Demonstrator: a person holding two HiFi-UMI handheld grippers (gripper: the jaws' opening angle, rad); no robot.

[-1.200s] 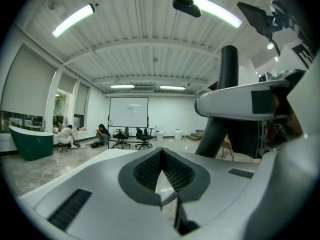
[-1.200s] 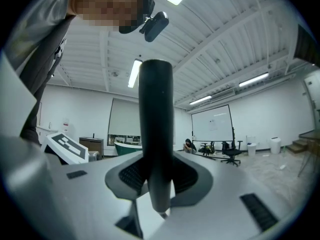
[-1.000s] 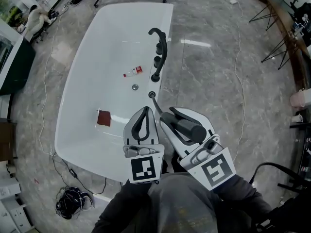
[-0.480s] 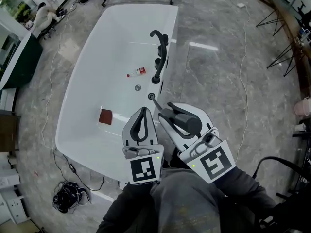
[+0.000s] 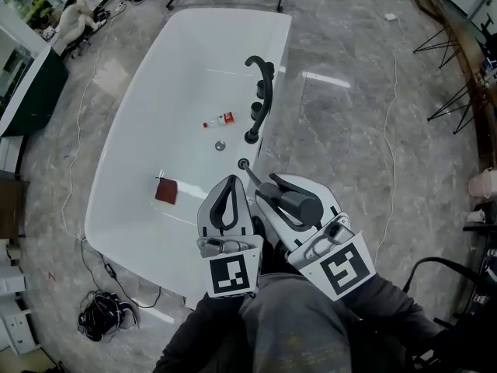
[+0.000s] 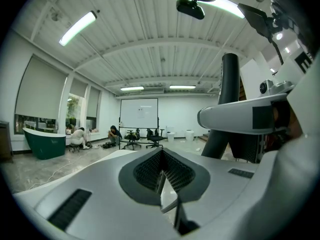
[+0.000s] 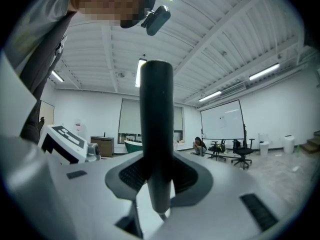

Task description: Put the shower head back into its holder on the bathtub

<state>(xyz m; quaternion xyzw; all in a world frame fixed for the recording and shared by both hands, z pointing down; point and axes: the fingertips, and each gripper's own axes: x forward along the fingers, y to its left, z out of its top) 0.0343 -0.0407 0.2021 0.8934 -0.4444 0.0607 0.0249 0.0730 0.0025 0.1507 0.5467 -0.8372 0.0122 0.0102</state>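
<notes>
Grey marble floor [image 5: 342, 130] all round, white bathtub [image 5: 147, 130] at the left of the head view. Starting at the pads [image 7: 129, 175]: our right gripper [image 7: 159, 181] is clamped tight on the shower head [image 7: 156, 129], with the black handle upright between the jaws and its narrow grey end poking down past them. Our left gripper [image 6: 161, 173] has its jaws pressed together on nothing and sits idle just beside the right one. From the head view the shower head lies across the right jaws above the tub's near rim. Its thin end is aimed at the holder [image 5: 243, 163], a small dark socket on that rim, near but not seated. Further along the rim stands the black tap [image 5: 262, 92]. A small bottle [image 5: 220, 120] and a reddish square [image 5: 165, 191] lie inside the tub. Handling, as we judge it: rigid, smooth and probably slippery, not heavy, likely some tug from a hose. The best hold is mid-handle as now, leaving the narrow end free for the socket. Versus a second ago the grip is unchanged, the shower head has edged slightly nearer the holder, and the left gripper has hardly shifted.
</notes>
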